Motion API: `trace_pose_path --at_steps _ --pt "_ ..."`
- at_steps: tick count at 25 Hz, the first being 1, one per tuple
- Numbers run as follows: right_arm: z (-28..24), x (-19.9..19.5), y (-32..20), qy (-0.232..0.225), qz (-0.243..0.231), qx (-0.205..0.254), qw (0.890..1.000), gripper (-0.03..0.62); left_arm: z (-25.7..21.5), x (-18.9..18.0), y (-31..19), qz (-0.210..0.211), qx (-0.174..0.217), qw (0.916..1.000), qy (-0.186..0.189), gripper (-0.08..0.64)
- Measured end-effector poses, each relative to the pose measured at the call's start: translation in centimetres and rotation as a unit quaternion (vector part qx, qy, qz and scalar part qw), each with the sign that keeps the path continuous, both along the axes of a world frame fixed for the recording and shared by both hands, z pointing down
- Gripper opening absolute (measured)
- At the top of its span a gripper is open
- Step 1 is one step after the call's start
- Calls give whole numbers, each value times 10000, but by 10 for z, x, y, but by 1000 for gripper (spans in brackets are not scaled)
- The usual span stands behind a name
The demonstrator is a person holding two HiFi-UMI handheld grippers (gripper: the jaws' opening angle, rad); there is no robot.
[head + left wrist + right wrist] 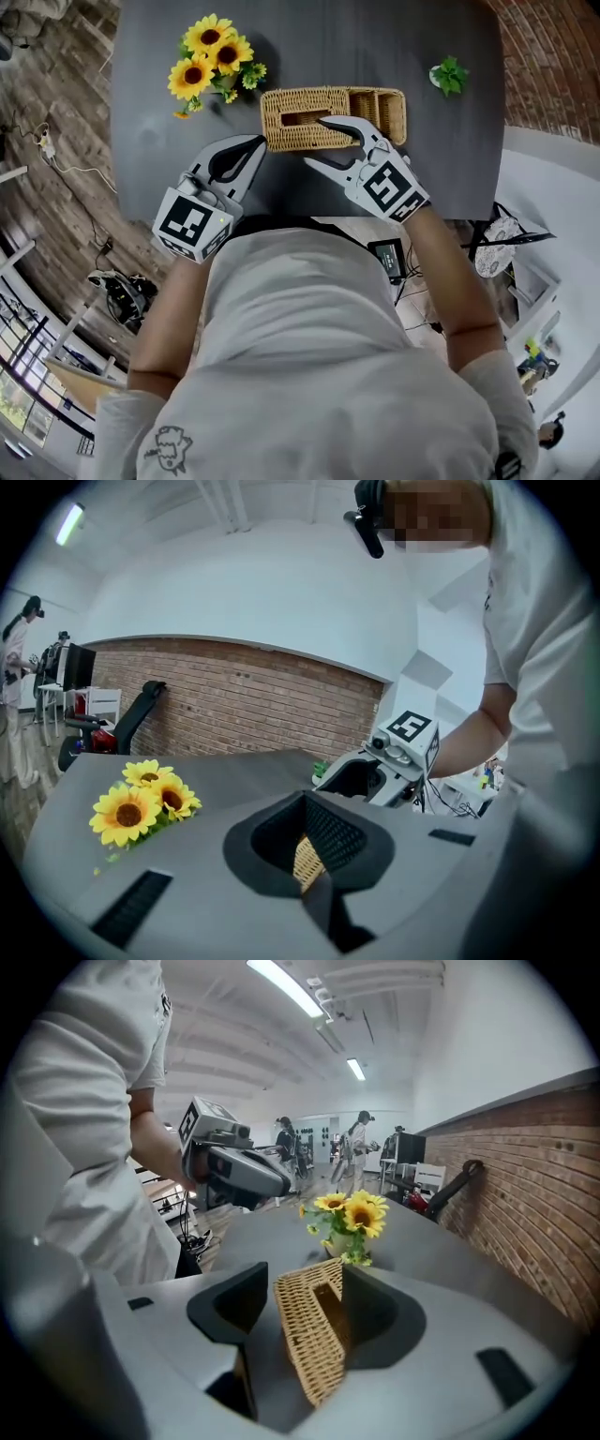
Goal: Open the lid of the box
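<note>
Closest below the head camera is the person's white shirt, with both forearms reaching out over the dark counter. The wicker box lies near the counter's middle. Its left part is covered by a woven lid with a slot, and its right part shows open compartments. The right gripper has its fingers spread wide around the near edge of the lidded part. The wicker lies against one finger, with a gap to the other. The left gripper has its fingers closed tip to tip on nothing, just beside the box's left end. Sunflowers stand behind on the left, and a small green plant on the right.
</note>
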State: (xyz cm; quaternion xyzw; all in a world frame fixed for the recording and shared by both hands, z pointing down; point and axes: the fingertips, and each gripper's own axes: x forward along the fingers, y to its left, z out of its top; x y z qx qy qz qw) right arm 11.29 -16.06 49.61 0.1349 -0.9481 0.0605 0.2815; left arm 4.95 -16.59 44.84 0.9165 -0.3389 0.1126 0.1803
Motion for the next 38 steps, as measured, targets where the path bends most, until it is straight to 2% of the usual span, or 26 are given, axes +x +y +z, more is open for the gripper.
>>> trace_pose_path --at_steps 11,23,31,38 --pt "64 -4 2 888 -490 -97 9948 272 47 3 -1 361 -345 9986 -188 11" --pt "104 -6 13 1769 -1152 302 9770 272 67 -3 -6 384 -558 9975 -217 11" --pt "110 -7 12 1870 -1186 586 9734 239 67 -9 -7 279 -602 9976 -188 11" --pt "107 -6 12 1990 -1264 447 9708 238 60 -16 -7 169 -559 9981 -191 11"
